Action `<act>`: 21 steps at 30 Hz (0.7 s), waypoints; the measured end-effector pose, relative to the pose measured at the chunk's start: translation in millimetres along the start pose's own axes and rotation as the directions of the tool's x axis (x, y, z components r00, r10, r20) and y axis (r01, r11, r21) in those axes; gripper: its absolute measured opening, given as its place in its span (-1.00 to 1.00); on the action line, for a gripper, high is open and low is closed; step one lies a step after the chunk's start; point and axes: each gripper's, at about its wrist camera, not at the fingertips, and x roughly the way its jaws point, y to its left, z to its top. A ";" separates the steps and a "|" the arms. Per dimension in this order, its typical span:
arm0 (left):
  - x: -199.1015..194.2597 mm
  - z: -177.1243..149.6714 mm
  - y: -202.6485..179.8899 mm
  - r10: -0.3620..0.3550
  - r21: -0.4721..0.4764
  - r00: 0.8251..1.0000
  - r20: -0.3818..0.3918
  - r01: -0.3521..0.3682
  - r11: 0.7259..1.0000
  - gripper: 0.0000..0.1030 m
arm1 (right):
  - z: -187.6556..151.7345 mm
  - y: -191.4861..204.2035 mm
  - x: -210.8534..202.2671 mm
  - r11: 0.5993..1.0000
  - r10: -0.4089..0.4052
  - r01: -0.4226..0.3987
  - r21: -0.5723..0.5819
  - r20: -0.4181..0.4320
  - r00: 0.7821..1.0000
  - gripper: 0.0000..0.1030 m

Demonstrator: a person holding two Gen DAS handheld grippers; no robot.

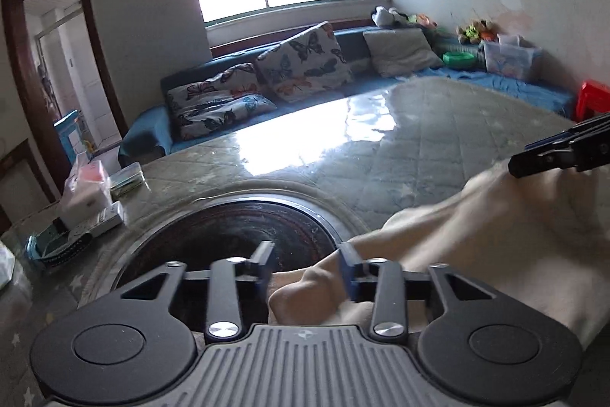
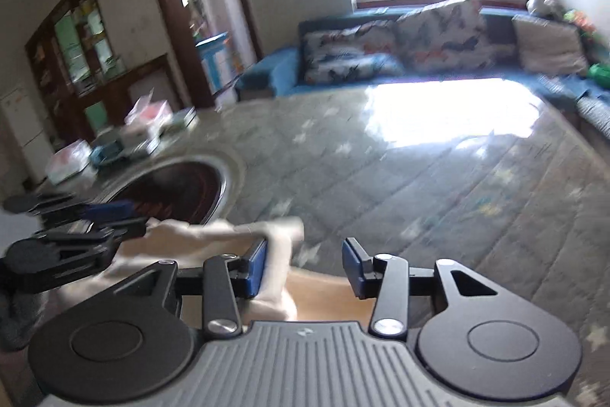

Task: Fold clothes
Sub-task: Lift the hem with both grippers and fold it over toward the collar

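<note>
So there's one cream cloth [image 1: 476,235] bunched up on the quilted table [image 1: 419,140], next to the single round dark inset [image 1: 228,231], plus three sofa cushions behind. Two grippers, both angled down: left gripper [image 1: 305,271] and right gripper [image 2: 303,267] each have jaws spread, cloth loose between them, soft and wrinkly

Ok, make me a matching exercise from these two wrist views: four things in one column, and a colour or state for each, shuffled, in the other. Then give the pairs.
Things:
1. cream garment
2. butterfly cushions
3. stool
4. left gripper

Colour or state:
A. red
B. jaws apart, cloth between them
C. patterned, leaning on the blue sofa
D. lying crumpled on the quilted table cover

Pairs: 1-D, 2-C, 3-A, 4-B
</note>
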 end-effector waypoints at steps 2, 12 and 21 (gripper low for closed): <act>-14.6 -2.6 -3.1 -0.017 0.003 1.000 0.016 0.017 1.000 0.06 | 4.3 3.1 -5.2 0.999 -0.030 0.030 -0.021 0.026 0.999 -0.15; -42.5 -25.3 -15.3 -0.116 -0.082 0.993 0.003 0.116 0.990 0.09 | -13.0 26.0 -3.9 0.997 0.027 -0.031 -0.070 -0.049 0.998 -0.34; -36.5 -38.5 -10.2 -0.116 -0.134 0.992 -0.042 0.110 0.985 0.42 | -14.8 24.6 9.2 0.999 0.010 -0.014 -0.045 -0.072 0.997 -0.44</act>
